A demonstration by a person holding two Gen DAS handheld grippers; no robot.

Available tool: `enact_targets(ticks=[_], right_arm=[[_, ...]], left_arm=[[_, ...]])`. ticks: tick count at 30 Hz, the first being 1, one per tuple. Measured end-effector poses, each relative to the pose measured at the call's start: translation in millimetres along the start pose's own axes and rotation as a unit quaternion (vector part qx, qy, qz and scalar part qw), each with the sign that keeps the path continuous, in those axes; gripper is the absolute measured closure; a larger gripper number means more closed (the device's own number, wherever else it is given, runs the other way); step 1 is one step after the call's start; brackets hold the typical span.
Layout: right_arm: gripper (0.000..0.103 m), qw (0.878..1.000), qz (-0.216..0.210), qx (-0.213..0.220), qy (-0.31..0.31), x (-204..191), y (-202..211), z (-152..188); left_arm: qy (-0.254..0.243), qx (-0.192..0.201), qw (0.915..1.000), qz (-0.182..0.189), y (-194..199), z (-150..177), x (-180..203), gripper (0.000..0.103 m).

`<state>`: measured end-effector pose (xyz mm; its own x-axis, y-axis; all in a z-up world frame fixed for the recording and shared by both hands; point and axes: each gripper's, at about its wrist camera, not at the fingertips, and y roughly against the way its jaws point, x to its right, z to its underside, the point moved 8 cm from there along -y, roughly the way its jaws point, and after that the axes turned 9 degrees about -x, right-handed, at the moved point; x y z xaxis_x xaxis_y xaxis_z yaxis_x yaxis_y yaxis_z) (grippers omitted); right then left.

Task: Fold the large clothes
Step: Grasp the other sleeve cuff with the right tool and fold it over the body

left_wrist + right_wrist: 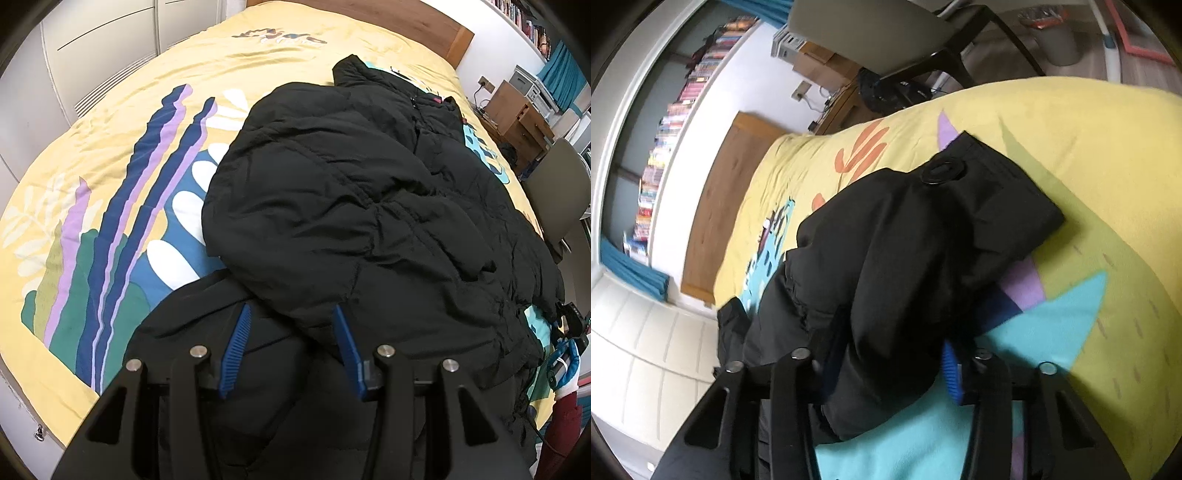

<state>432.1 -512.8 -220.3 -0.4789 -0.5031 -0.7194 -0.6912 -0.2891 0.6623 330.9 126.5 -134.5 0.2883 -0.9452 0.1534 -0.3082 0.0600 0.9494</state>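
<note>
The big black coat (351,206) lies soft and puffy (maybe slippery) across the bed (110,155), with the left tool (291,350) squeezing its near hem and the right tool (886,373) squeezing a sleeve.

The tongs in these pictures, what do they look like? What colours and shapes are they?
The left tongs and right tongs look alike: black plastic arms with cut-out holes, round silver bolts at the joints, and blue ribbed pads on the inner faces of the fingers. At the edge of the left wrist view, the other tool shows blue parts and a dark cable, above a dark red sleeve.
</note>
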Motion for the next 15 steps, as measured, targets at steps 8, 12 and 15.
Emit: enact_targets(ticks=[8,12,15], right_arm=[[0.094,0.999,-0.003,0.005,0.04,-26.9,5.3,-2.7],[0.095,0.996,-0.014,0.023,0.083,-60.2,25.4,-2.5],[0.096,0.991,-0.017,0.03,0.131,-91.9,36.4,4.0]], left_arm=[[-0.003,0.004,1.0,0.004,4.9,7.1,-2.1,0.058],[0.01,0.011,0.9998,0.011,9.9,9.9,-7.1,0.058],[0.013,0.015,0.9996,0.018,13.4,14.2,-8.2,0.058]])
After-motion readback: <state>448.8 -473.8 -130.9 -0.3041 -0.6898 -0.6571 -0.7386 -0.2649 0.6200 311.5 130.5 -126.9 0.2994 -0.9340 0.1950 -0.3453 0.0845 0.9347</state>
